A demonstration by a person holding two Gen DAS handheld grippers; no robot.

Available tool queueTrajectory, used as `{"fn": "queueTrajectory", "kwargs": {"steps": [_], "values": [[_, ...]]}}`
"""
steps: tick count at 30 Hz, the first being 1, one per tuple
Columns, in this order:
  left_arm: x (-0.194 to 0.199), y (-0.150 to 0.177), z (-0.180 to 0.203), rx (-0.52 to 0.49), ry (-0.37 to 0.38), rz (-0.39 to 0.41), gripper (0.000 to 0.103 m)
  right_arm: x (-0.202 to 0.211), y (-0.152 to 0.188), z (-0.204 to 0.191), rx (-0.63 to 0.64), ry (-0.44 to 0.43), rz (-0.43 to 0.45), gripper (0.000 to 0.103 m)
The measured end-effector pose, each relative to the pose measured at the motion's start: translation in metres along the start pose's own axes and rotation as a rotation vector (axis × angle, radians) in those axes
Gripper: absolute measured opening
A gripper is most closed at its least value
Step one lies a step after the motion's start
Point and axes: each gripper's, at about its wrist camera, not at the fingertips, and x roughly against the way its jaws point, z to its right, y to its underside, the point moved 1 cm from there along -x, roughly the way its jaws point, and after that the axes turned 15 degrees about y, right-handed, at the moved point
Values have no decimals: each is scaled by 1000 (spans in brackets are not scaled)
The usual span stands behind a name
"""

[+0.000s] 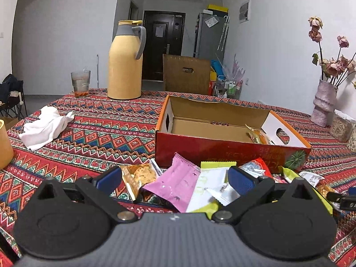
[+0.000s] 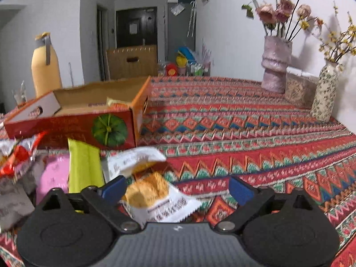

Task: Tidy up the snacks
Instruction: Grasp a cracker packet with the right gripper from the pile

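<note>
A red cardboard box (image 1: 222, 149) lies open on the patterned table, with one orange snack packet (image 1: 259, 136) inside at its right end. A pile of snack packets lies in front of it. My left gripper (image 1: 175, 179) is open above a pink packet (image 1: 175, 183) and a white-green packet (image 1: 207, 189). My right gripper (image 2: 178, 189) is open over a white packet with an orange cake (image 2: 153, 195). The box (image 2: 73, 126) shows at the left in the right wrist view, with a lime packet (image 2: 82, 169) beside my gripper.
A yellow thermos (image 1: 125, 62) and a glass (image 1: 80, 83) stand at the table's far side. A white cloth (image 1: 44, 126) lies at the left. Two vases (image 2: 274, 64) with flowers and a jar stand at the right against the wall.
</note>
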Motion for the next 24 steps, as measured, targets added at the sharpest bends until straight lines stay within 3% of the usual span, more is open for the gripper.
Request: {"fn": "queueTrajectory", "kwargs": {"steps": [9, 14, 24], "values": [[6, 1, 4, 0, -4, 3, 103, -10, 0, -13, 77, -37, -19, 89], [6, 3, 0, 12, -14, -7, 103, -14, -2, -17, 82, -93, -25, 53], [2, 5, -8, 14, -34, -26, 103, -6, 2, -21, 93, -86, 23, 40]]}}
